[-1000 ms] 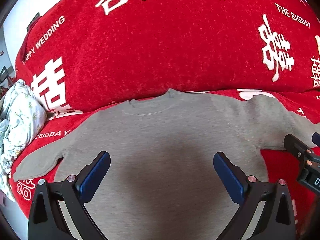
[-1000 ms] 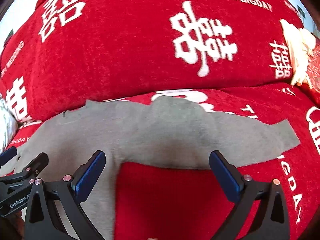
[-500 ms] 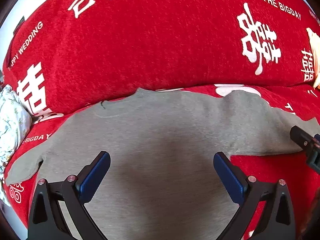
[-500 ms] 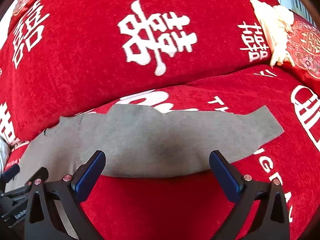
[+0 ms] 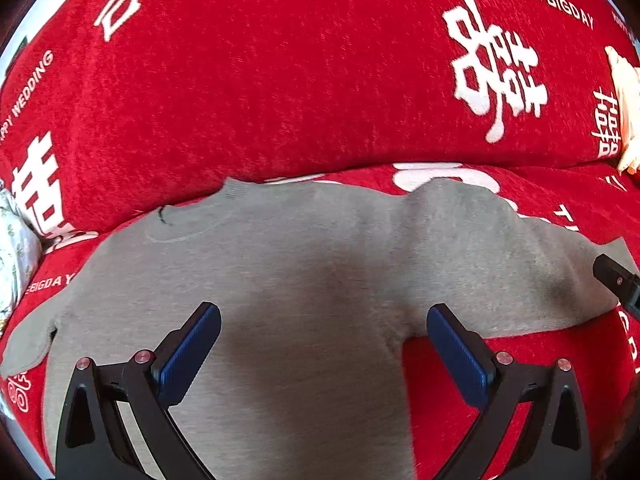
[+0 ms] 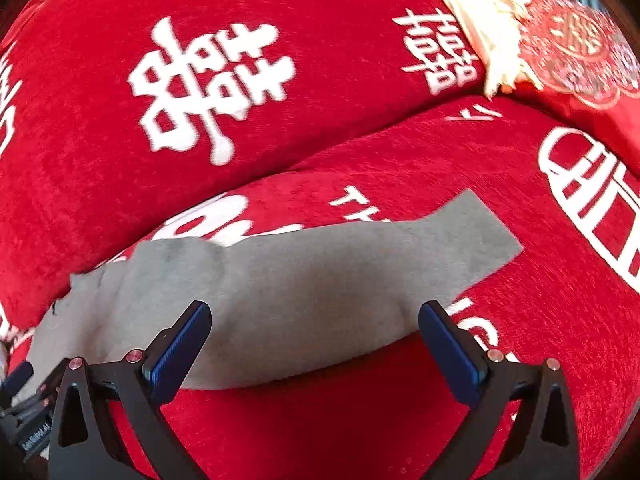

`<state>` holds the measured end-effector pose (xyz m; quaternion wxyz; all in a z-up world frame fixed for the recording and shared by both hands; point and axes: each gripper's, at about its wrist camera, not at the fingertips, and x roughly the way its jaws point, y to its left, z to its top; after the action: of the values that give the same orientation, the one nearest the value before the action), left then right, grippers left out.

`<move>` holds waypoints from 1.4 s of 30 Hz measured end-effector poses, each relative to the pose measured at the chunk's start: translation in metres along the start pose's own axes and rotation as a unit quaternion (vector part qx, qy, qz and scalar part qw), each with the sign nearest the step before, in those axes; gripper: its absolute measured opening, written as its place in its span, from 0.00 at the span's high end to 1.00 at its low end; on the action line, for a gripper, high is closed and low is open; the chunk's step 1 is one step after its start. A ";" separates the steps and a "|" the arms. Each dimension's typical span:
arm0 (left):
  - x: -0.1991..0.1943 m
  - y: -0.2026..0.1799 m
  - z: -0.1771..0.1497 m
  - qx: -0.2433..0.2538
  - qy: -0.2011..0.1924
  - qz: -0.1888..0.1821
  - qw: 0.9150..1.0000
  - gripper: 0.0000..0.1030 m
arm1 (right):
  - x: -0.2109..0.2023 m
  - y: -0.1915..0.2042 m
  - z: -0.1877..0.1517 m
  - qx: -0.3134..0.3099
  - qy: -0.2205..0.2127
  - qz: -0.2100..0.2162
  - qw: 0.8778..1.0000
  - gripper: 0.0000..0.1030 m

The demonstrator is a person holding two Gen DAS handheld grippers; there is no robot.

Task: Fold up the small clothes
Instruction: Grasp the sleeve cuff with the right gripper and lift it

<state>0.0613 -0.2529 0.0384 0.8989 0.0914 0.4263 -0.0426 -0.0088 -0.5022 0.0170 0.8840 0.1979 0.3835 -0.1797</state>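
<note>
- A small grey sweater [image 5: 288,280] lies flat, spread out on the seat of a sofa draped in a red cover [image 5: 280,92] printed with white characters and English words
- Its neckline [image 5: 192,220] points toward the backrest, with a short dark mark just at the collar edge
- The left gripper [image 5: 324,344] hovers over the sweater's body; its jaws stand spread wide with nothing between them, the blue pads [image 5: 192,354] facing inward
- The left pad sits above grey knit, while the right pad sits right at the underarm edge where grey meets red
- The right gripper [image 6: 314,346] is above the sweater's right sleeve [image 6: 360,276], jaws likewise spread apart and holding nothing
- That sleeve stretches outward across the seat, its cuff [image 6: 480,232] lying flat on the red cover near white lettering
- The other sleeve [image 5: 32,340] reaches toward the seat's left side, close to a pale floral cloth [image 5: 12,248]
- A cream fabric piece [image 6: 480,20] and a red patterned cushion [image 6: 580,52] rest at the far right end of the sofa
- Part of the left gripper's body shows at the lower left of the right wrist view
</note>
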 end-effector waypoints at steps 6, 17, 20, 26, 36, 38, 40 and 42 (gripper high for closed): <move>0.010 -0.024 -0.001 0.024 0.002 -0.005 1.000 0.00 | 0.010 -0.030 0.007 0.035 0.010 -0.017 0.999 0.00; 0.031 -0.026 -0.001 0.014 0.026 -0.039 0.999 0.00 | 0.042 -0.099 0.021 0.194 0.051 0.075 0.977 0.00; 0.042 -0.017 -0.004 -0.015 0.052 -0.058 0.997 0.00 | 0.045 -0.095 0.028 0.186 0.043 0.076 0.979 0.00; 0.047 -0.002 -0.007 -0.063 0.061 -0.084 0.993 0.00 | 0.058 -0.088 0.035 0.172 0.064 0.094 0.978 0.49; 0.044 0.003 -0.010 -0.076 0.057 -0.099 0.991 0.00 | -0.003 -0.092 0.033 0.157 -0.024 0.043 0.986 0.94; 0.045 0.002 -0.010 -0.073 0.057 -0.096 0.991 0.00 | -0.009 -0.092 0.028 0.153 -0.027 0.037 0.987 0.94; 0.045 0.000 -0.010 -0.070 0.058 -0.093 0.992 0.00 | -0.003 -0.092 0.024 0.152 -0.012 0.040 0.988 0.94; 0.045 0.001 -0.009 -0.070 0.058 -0.094 0.991 0.00 | 0.008 -0.100 0.022 0.172 0.008 0.052 0.984 0.92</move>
<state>0.0825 -0.2504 -0.0018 0.8689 -0.0104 0.4864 -0.0915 -0.0376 -0.6001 0.0030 0.8418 0.3682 0.3433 -0.1947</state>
